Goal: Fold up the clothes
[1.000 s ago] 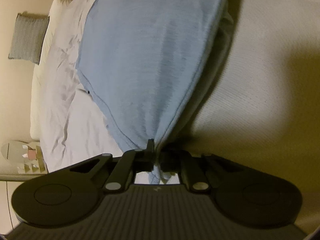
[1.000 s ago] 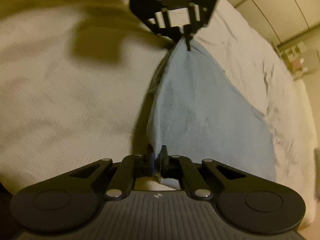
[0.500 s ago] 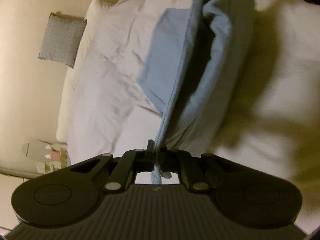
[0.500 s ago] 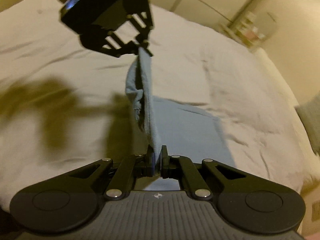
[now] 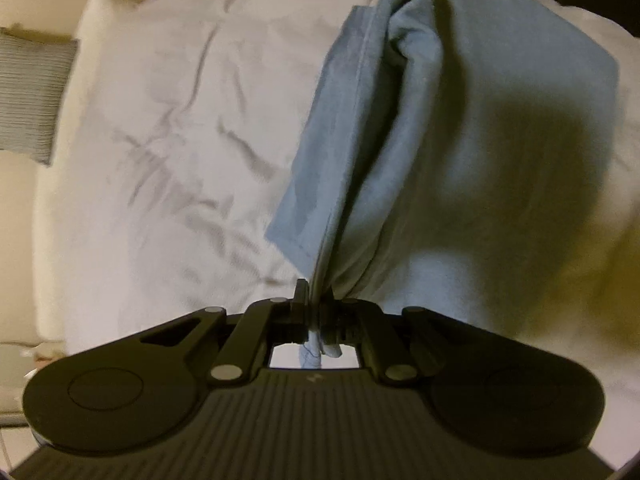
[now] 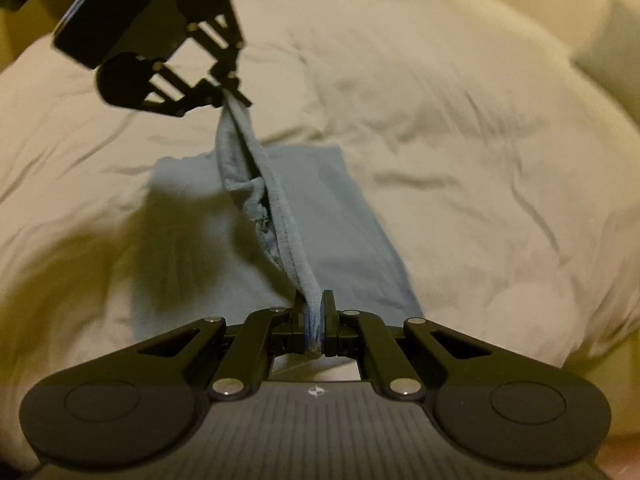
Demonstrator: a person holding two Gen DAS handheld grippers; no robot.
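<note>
1. Firstly, the right gripper (image 6: 314,312) at lower centre has its jaws clamped on a bunched edge of the light blue garment (image 6: 280,208).
2. Its partner, the left gripper (image 6: 234,92), tilts down from the upper left, pinching the same edge's far end.
3. Between the 2, the edge runs taut; the rest drapes onto the white duvet (image 6: 460,140).
4. A grey cushion (image 5: 28,96) sits at left.

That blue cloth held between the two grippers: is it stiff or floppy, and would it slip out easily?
Probably floppy: the blue cloth sags and bunches between the left gripper and right gripper, and its lower part drapes onto the bed. Likely light, since two small pinches hold it up. It seems unlikely to slip; the knit looks soft, not slick.
</note>
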